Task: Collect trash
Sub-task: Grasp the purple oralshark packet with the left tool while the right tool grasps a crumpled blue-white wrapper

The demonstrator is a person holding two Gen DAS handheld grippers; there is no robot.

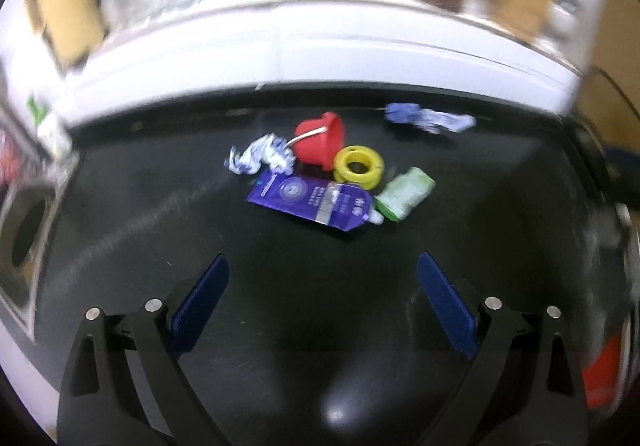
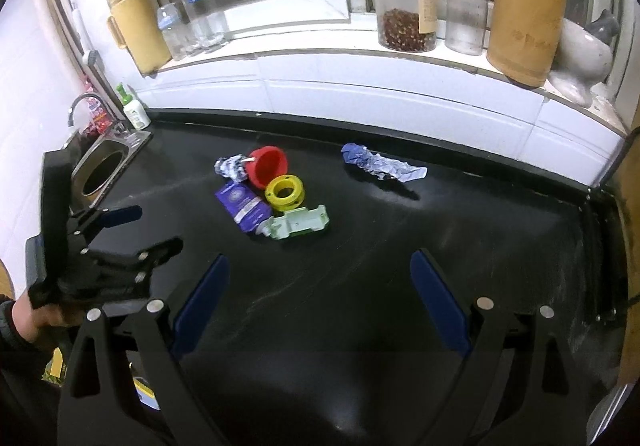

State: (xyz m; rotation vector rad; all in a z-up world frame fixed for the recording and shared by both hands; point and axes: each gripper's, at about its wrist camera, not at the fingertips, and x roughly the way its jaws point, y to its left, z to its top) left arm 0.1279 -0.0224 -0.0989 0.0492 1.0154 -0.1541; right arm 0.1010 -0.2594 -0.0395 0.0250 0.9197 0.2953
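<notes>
Blue-padded fingers of both the left gripper (image 1: 323, 268) and right gripper (image 2: 320, 270) stand spread wide, holding nothing, above the glossy black counter (image 2: 400, 286). Beyond lie a flat purple pouch (image 1: 310, 200), pale green carton (image 1: 406, 192), yellow ring (image 1: 359, 166) and red cup (image 1: 320, 140), clustered and touching. Crumpled wrappers (image 2: 382, 164) lie farthest.

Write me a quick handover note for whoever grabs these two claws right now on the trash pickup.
Left claw: open, empty, over the black counter near the sink.
Right claw: open, empty.
Mid-counter cluster: red bucket on its side, yellow ring, purple pouch, green carton, crumpled blue-white wrapper.
A second crumpled wrapper lies apart, toward the right.
Done: nothing visibly collected.
Left: pick up the wrappers, pouch and carton; no bin in view.
</notes>
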